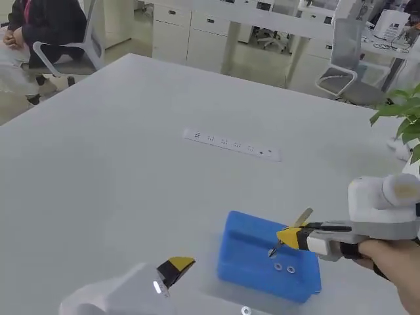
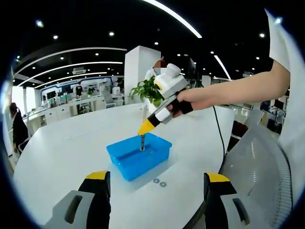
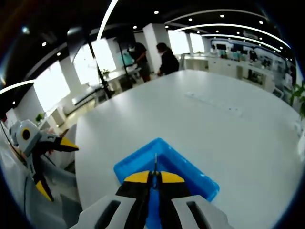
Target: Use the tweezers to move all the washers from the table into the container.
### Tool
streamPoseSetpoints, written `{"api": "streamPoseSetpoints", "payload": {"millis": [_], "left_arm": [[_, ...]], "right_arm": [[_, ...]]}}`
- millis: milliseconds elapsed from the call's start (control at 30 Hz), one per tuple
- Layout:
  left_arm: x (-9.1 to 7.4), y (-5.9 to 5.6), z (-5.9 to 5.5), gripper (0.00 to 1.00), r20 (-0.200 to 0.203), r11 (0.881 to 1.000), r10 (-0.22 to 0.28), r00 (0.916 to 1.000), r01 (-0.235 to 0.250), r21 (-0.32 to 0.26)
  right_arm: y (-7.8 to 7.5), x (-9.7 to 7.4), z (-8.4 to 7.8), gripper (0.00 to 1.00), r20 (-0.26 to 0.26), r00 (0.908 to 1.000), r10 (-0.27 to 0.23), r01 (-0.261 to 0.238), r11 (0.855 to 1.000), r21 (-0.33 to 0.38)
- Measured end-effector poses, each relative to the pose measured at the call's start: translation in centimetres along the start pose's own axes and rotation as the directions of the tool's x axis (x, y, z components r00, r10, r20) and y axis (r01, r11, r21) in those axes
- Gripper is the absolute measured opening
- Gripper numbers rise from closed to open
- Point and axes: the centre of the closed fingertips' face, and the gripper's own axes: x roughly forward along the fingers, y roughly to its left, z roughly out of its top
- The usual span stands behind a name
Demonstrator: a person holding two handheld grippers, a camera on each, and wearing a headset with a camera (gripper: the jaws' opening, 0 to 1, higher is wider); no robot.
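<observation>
A blue container (image 1: 244, 257) sits near the table's front edge with two washers (image 1: 284, 268) lying in it. My right gripper (image 1: 286, 237) comes in from the right, shut on the tweezers (image 1: 275, 249), whose tips point down into the container. In the right gripper view the tweezers (image 3: 155, 166) stick out from the closed jaws over the container (image 3: 195, 180). My left gripper (image 2: 157, 188) stands open and empty in front of the container (image 2: 128, 160). Two washers (image 2: 159, 182) lie on the table just before it. Whether the tweezer tips hold a washer I cannot tell.
A white power strip (image 1: 231, 144) lies across the middle of the white table (image 1: 118, 151). A plant (image 1: 403, 118) stands at the right edge. Office chairs and a seated person (image 1: 39, 26) are beyond the far left corner.
</observation>
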Motion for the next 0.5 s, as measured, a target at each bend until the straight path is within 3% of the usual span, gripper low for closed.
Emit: {"api": "streamPoseSetpoints", "payload": {"millis": [500], "left_arm": [[0.1, 0.1, -0.2, 0.81, -0.013, 1.000, -0.003, 0.9999, 0.003, 0.005]], "right_arm": [[-0.9, 2.7, -1.3, 0.03, -0.087, 0.9962, -0.003, 0.001, 1.000, -0.020]]}}
